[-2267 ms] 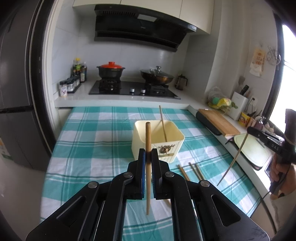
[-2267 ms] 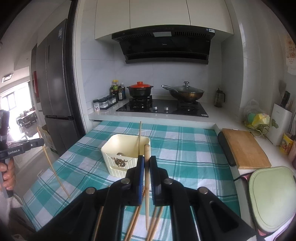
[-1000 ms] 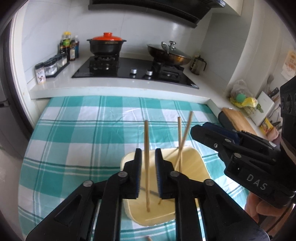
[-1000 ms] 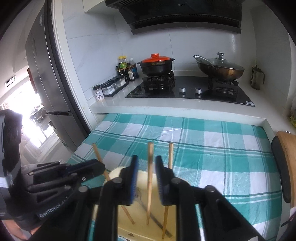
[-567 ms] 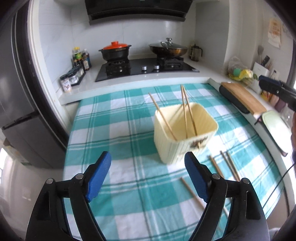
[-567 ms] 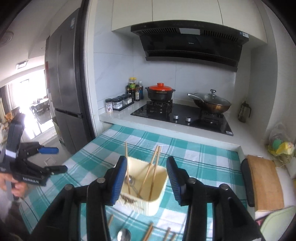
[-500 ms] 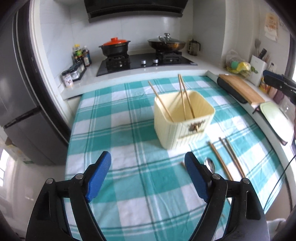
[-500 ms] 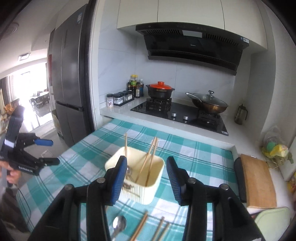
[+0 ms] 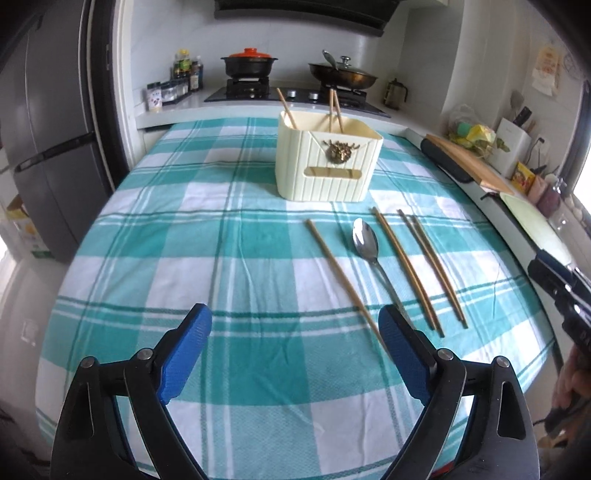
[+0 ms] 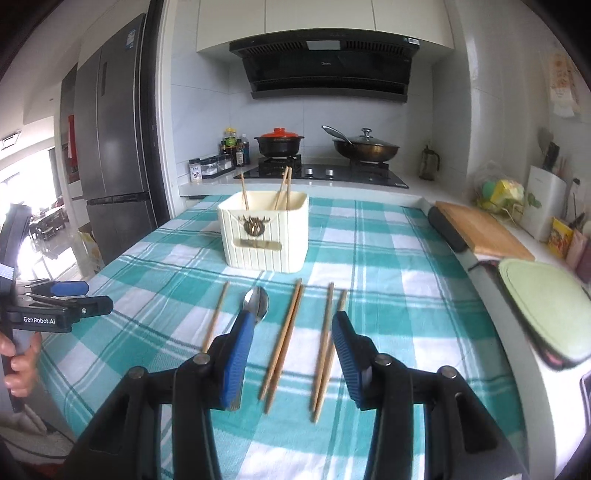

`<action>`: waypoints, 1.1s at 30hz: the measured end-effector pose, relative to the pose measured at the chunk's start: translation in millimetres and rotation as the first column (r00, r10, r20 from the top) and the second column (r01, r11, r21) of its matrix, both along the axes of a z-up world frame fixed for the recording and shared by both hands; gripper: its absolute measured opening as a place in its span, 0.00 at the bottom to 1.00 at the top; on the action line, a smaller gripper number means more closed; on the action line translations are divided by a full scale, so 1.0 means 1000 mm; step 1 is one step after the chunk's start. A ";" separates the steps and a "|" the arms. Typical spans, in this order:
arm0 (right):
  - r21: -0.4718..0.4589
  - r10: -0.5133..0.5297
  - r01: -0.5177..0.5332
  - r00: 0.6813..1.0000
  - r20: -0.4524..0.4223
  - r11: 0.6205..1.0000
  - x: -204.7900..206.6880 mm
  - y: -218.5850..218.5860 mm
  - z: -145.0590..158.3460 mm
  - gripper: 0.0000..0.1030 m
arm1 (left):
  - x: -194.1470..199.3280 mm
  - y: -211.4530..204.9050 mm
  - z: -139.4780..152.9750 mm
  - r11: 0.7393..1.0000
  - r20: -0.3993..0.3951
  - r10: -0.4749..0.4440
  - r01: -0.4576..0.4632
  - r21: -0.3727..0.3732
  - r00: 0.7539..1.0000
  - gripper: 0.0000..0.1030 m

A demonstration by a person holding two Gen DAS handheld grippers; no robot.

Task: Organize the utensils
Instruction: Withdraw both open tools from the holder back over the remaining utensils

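Broadly, the checked tablecloth (image 9: 229, 258) lay bare on its left half. Beyond, the cream holder (image 9: 327, 162) held three chopsticks upright. Before it, five loose chopsticks (image 10: 282, 339) and a spoon (image 9: 365, 240) lay side by side. Angled downward, the left gripper (image 9: 295, 334) was opening wide over cloth, empty; the right gripper (image 10: 293, 341) stood parted above the chopsticks, gripping nothing.

White tiled walls (image 10: 207, 122) and white upper cabinets (image 10: 325, 18) enclose a black range hood (image 10: 325, 70). A grey refrigerator (image 10: 110, 140) stands at the left of the frame, with daylight from a bright opening (image 10: 22, 199) beyond it. A white counter (image 10: 417, 188) runs along the back.
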State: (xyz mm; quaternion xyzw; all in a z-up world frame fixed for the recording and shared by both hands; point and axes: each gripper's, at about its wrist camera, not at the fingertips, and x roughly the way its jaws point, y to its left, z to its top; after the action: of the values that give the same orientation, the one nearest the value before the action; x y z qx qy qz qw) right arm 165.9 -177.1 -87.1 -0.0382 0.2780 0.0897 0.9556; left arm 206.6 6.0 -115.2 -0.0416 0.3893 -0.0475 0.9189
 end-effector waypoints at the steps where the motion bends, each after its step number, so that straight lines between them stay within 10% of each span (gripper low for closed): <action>1: 0.002 -0.002 0.002 1.000 0.003 1.000 -0.008 0.002 -0.006 0.44 | -0.003 -0.006 -0.003 1.000 -0.001 -0.010 0.010 0.007 1.000 0.90; 33: 0.001 -0.003 0.003 0.999 0.048 1.000 -0.029 0.017 -0.019 0.44 | -0.032 -0.030 -0.013 0.999 0.041 -0.007 0.005 0.041 0.999 0.90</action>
State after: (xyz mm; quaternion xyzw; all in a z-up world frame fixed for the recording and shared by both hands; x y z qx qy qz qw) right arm 137.2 -160.3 -106.5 -0.0394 0.2549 0.0873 0.9622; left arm 174.8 -24.2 -128.0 -0.0205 0.3715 -0.0432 0.9272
